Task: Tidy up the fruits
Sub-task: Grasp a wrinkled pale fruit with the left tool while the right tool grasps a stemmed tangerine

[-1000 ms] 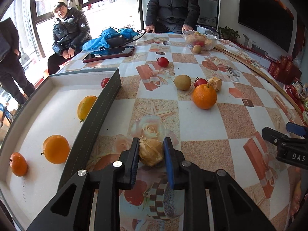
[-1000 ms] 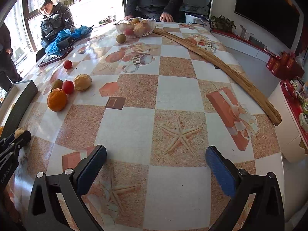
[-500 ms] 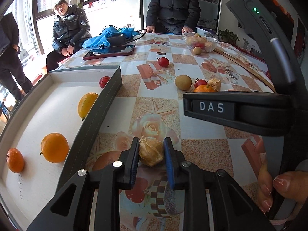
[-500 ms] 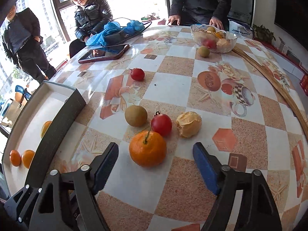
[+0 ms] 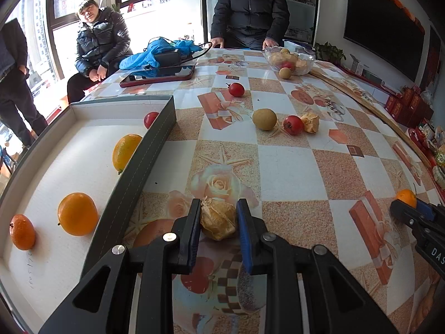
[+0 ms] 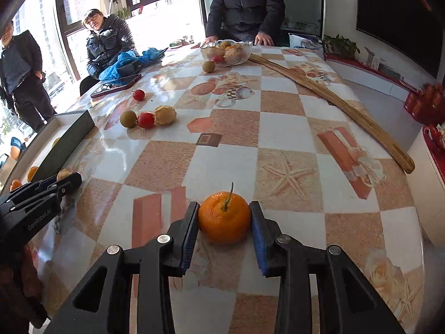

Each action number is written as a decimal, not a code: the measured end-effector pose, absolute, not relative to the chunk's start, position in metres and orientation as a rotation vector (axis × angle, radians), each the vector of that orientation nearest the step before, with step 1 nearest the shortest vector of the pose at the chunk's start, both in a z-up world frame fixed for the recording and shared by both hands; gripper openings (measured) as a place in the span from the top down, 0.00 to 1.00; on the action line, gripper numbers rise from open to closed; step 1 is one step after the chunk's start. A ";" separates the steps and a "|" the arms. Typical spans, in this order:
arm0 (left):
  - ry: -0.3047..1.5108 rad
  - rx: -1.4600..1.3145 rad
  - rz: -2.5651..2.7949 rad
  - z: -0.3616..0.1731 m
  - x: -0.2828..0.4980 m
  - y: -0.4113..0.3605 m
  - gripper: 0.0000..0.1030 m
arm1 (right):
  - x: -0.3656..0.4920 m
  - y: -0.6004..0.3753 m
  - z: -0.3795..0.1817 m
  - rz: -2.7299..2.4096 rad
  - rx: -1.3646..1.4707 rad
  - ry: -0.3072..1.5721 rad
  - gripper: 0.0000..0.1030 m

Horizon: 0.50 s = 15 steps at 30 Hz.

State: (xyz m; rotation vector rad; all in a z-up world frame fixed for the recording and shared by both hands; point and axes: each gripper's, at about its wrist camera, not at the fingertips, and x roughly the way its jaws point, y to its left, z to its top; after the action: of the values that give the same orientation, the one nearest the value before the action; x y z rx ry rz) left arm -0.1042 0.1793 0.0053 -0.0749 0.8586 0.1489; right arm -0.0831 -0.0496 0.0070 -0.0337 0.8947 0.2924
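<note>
My left gripper [image 5: 218, 221] is shut on a papery husk fruit [image 5: 219, 220], just right of the white tray [image 5: 83, 105]. The tray holds a small orange [image 5: 22, 235], a larger orange [image 5: 78, 213], a lemon [image 5: 125, 151] and a red fruit [image 5: 150, 119]. My right gripper [image 6: 224, 224] is shut on a stemmed orange [image 6: 224, 217] and also shows at the right edge of the left wrist view [image 5: 408, 208]. On the table lie a brown fruit [image 5: 264, 119], a red fruit [image 5: 293, 124], a second husk fruit [image 5: 310, 122] and another red fruit [image 5: 236, 89].
A glass bowl of fruit [image 5: 289, 59] with a brown fruit [image 5: 285, 73] in front stands at the far side. A tablet [image 5: 158, 75], a blue bag [image 5: 155, 53] and a long wooden strip [image 6: 328, 100] lie on the table. People sit and stand around the far and left edges.
My right gripper went to the stemmed orange, closed on it and carried it away from the fruit group to the near right. My left gripper stayed shut on the husk fruit.
</note>
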 end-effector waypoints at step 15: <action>0.858 -0.075 0.149 0.005 -0.104 0.179 0.73 | -0.082 -0.056 0.008 0.253 0.012 0.887 0.64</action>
State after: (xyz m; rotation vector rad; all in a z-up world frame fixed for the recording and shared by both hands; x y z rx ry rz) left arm -0.1041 0.1793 0.0052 -0.0749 0.8584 0.1487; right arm -0.0818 -0.0564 0.0079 0.0120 0.8869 0.2527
